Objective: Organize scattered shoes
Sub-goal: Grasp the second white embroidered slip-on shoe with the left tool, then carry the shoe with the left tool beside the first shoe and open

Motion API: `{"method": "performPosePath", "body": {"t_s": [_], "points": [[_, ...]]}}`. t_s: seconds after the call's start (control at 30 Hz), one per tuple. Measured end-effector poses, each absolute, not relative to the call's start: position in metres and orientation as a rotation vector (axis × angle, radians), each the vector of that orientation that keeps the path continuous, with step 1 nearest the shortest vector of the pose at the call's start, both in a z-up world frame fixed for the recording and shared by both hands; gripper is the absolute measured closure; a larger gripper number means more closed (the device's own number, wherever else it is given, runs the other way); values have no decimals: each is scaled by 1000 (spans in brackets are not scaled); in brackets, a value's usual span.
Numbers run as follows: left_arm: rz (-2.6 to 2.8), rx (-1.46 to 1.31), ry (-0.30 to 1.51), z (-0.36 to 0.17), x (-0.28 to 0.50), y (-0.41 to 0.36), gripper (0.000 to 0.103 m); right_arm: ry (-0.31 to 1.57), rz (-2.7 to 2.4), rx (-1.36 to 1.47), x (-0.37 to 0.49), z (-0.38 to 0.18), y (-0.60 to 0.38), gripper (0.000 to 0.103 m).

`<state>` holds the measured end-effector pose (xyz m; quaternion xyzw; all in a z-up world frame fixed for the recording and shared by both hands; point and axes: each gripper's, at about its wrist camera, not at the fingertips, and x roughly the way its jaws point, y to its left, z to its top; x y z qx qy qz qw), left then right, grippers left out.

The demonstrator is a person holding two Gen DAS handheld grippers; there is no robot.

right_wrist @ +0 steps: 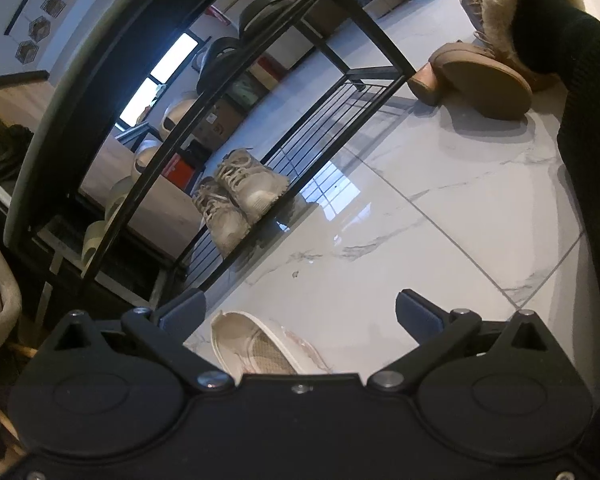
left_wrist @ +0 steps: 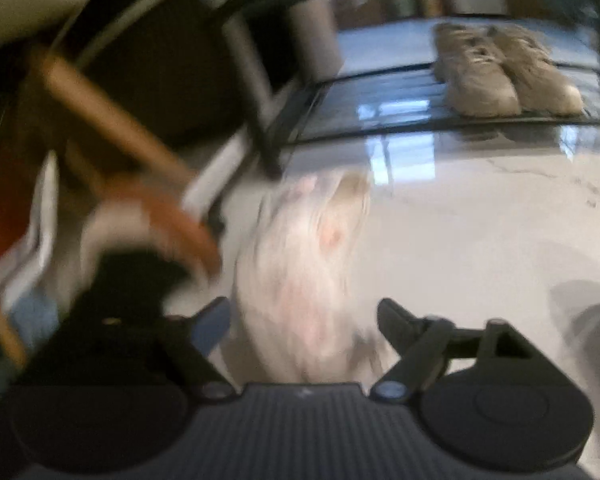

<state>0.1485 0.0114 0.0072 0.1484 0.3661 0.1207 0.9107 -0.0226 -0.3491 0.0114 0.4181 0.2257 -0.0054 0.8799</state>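
On the floor by the shoe rack (right_wrist: pixel 340 92), a white shoe (left_wrist: pixel 300 280) between open left hand-held gripper (left_wrist: pixel 304 316) pads — unpinched; next, squeeze and lift to rack. Right hand-held gripper (right_wrist: pixel 300 312) open too.

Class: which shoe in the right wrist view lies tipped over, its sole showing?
The tan fur-lined slipper beside the rack's far leg; the grey sneakers stand upright on the rack.
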Motion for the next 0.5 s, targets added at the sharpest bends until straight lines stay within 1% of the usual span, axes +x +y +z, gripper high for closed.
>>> {"method": "performPosePath", "body": {"t_s": [0.1, 0.13, 0.17, 0.2, 0.27, 0.33, 0.37, 0.43, 0.5], "points": [[296, 217, 835, 3, 181, 30, 23, 486, -15, 877, -19, 10, -350, 0], [304, 195, 857, 1, 186, 35, 35, 485, -20, 875, -18, 10, -350, 0], [310, 168, 889, -1, 192, 41, 45, 479, -25, 873, -17, 11, -351, 0], [319, 140, 902, -2, 194, 44, 48, 472, -28, 871, -18, 11, -350, 0], [295, 98, 896, 3, 186, 44, 65, 445, -24, 865, -17, 12, -349, 0], [241, 63, 907, 8, 175, 43, 69, 449, -20, 866, -14, 11, -348, 0], [213, 17, 944, 12, 169, 44, 71, 457, -18, 872, -13, 10, -348, 0], [174, -150, 1026, 17, 155, 49, 72, 473, -16, 890, -13, 8, -349, 0], [160, -262, 1068, 19, 138, 46, 73, 461, -20, 892, -15, 9, -350, 0]]}}
